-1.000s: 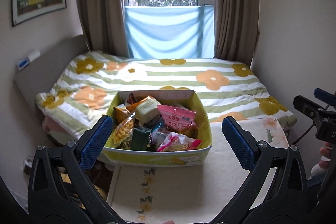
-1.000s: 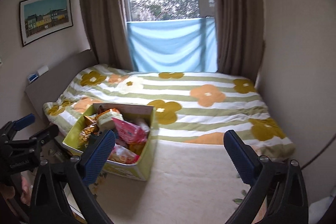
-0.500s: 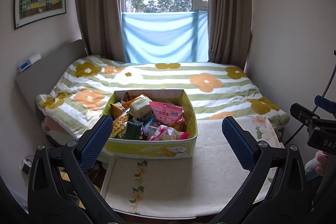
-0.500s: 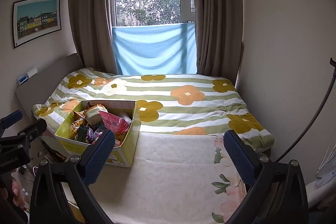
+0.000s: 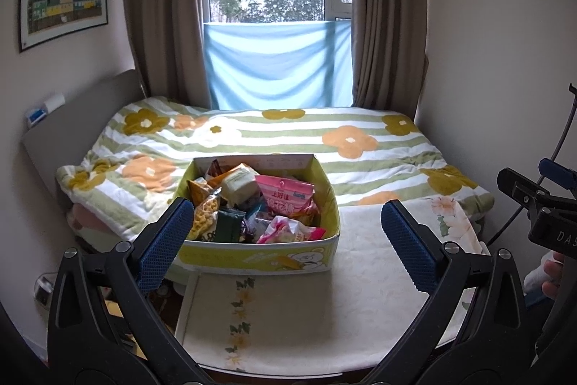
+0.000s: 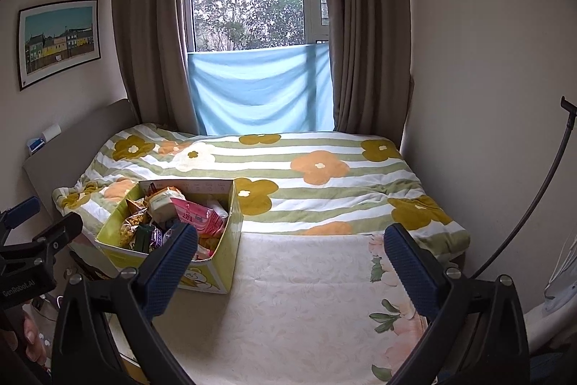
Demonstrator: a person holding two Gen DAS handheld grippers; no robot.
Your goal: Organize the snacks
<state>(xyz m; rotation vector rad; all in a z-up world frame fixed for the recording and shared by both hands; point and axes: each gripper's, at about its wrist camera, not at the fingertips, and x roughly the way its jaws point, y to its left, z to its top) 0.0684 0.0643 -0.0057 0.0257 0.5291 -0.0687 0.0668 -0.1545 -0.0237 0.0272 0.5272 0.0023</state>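
Observation:
A yellow-green cardboard box (image 5: 259,253) full of snack packets stands on a cream floral-cloth table (image 5: 324,305) in front of a bed. A pink packet (image 5: 285,197) lies on top, with a pale green pack (image 5: 239,184) beside it. The box also shows in the right wrist view (image 6: 212,271), at the left. My left gripper (image 5: 286,240) is open and empty, held back from the box. My right gripper (image 6: 290,255) is open and empty, over the table to the right of the box.
A bed with a striped flower quilt (image 5: 288,136) lies behind the table. Window, blue cloth and brown curtains stand at the back. Walls are close on both sides. A grey headboard (image 5: 72,136) is at the left. A cable (image 6: 533,204) hangs at the right.
Both grippers have drawn back and up from the box, so more of the table and room shows. Both stay open and empty.

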